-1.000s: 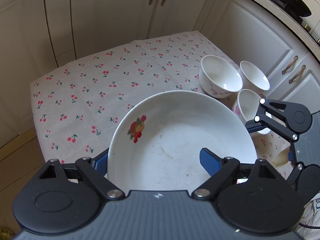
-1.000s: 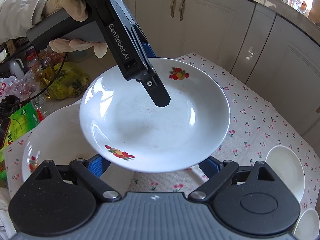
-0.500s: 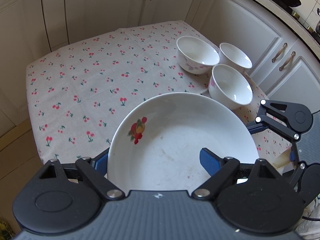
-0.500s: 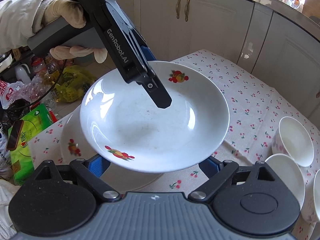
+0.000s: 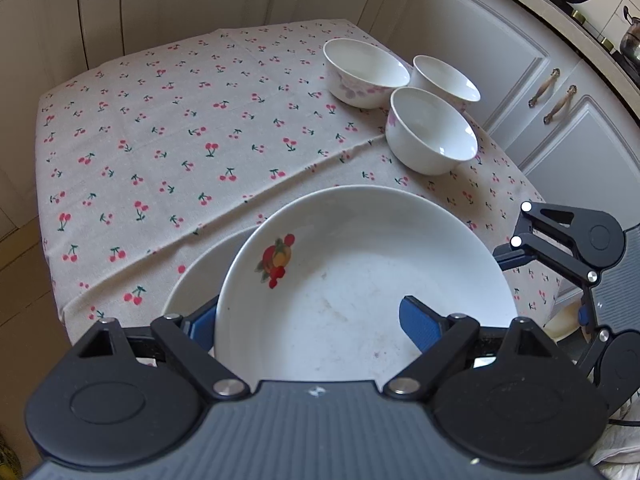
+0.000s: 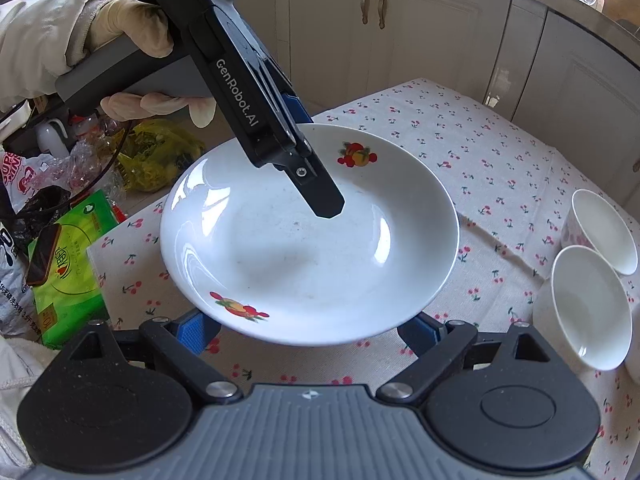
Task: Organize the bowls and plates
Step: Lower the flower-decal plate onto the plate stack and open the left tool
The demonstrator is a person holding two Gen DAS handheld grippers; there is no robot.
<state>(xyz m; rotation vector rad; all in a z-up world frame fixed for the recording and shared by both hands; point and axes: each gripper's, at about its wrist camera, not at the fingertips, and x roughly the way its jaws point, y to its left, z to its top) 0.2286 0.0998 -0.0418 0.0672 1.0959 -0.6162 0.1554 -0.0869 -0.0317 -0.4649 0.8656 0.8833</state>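
The left claw (image 6: 320, 200) is clenched on the rim of the fruit-patterned plate (image 5: 360, 292), one finger above and one beneath, carrying it level over the counter (image 5: 180, 128) so it can drop flat. A second plate (image 5: 196, 276) peeks out just under its left edge, likely the stacking target. The right claw (image 6: 308, 328) waits released beneath the plate's near rim, and three bowls (image 5: 434, 132) sit grouped beyond the plate.

**Readable texts on the gripper and the green pack**

The left gripper (image 6: 320, 196) carries white letters "GenRobot.AI" along its black side. Higher on its body stands "Data Acquisition System", under bigger letters cut by the frame edge. The green pack (image 6: 70, 268) has printed characters, too small to read.
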